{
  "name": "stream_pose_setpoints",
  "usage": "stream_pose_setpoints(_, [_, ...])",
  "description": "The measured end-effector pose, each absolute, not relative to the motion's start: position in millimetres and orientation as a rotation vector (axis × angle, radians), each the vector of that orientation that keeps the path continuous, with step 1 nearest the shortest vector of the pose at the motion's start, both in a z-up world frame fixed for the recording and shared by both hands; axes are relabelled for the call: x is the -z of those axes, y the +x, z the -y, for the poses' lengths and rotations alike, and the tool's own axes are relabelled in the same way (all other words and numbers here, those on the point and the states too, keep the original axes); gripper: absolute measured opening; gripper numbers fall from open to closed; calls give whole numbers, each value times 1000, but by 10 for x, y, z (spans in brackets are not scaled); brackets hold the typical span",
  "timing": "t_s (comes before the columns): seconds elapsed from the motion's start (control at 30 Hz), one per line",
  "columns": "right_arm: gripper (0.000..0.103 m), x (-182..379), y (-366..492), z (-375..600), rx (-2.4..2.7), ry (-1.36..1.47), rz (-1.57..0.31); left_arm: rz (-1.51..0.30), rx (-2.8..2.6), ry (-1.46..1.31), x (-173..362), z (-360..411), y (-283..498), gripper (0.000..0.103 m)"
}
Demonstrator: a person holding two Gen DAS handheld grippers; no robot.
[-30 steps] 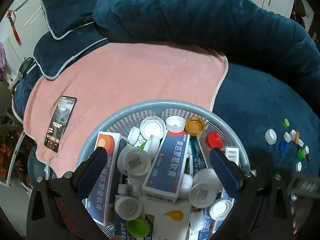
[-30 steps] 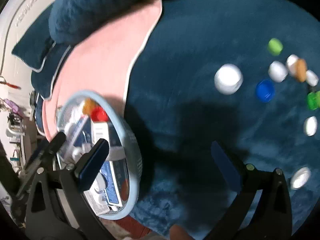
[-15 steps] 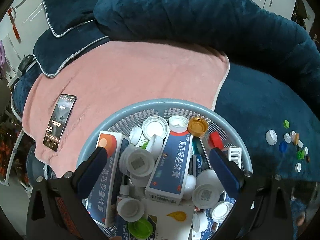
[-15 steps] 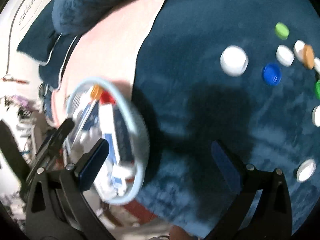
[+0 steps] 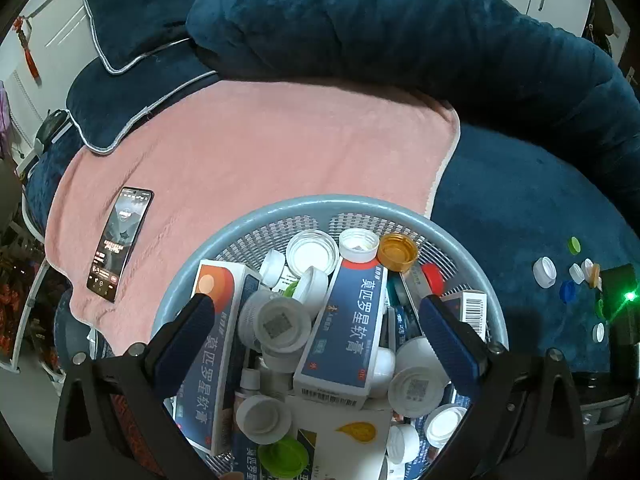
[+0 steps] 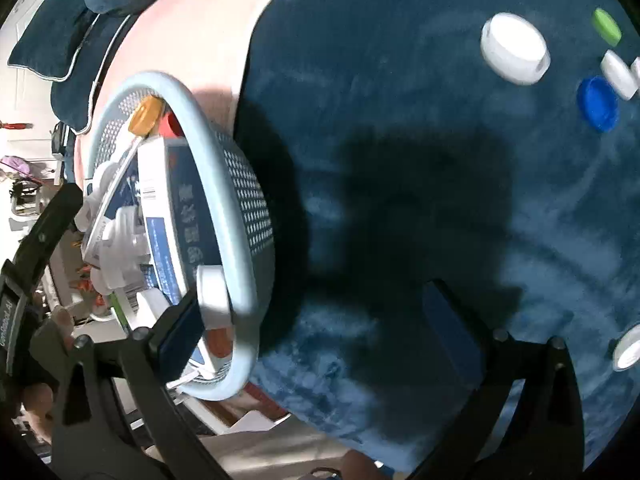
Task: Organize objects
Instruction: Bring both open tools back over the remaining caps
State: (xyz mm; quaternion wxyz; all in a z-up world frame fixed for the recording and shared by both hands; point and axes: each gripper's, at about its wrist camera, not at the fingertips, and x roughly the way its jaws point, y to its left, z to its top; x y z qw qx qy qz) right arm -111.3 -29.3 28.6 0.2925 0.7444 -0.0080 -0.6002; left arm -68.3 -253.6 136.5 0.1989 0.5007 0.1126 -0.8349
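While upright, basket [image 5: 248, 228] holds box [image 5: 352, 320] lengthwise.

Your left gripper [image 5: 316, 330]: jaws spread wide, empty, above the basket [image 5: 460, 240] | basket: heaped with white jars, blue ointment boxes [image 5: 352, 328], a gold cap [image 5: 398, 252], a green lid [image 5: 284, 458] | phone [image 5: 120, 244]: flat on pink towel [image 5: 280, 140], left of basket | loose caps [image 5: 568, 272]: scattered on blue blanket [image 5: 512, 200], to your right
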Motion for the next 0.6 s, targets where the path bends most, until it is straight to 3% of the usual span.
stream_pose_setpoints(0.6, [103, -620, -1334, -15, 1709, 1866, 101, -288, 2355, 1399, -1402, 2440, -723, 102])
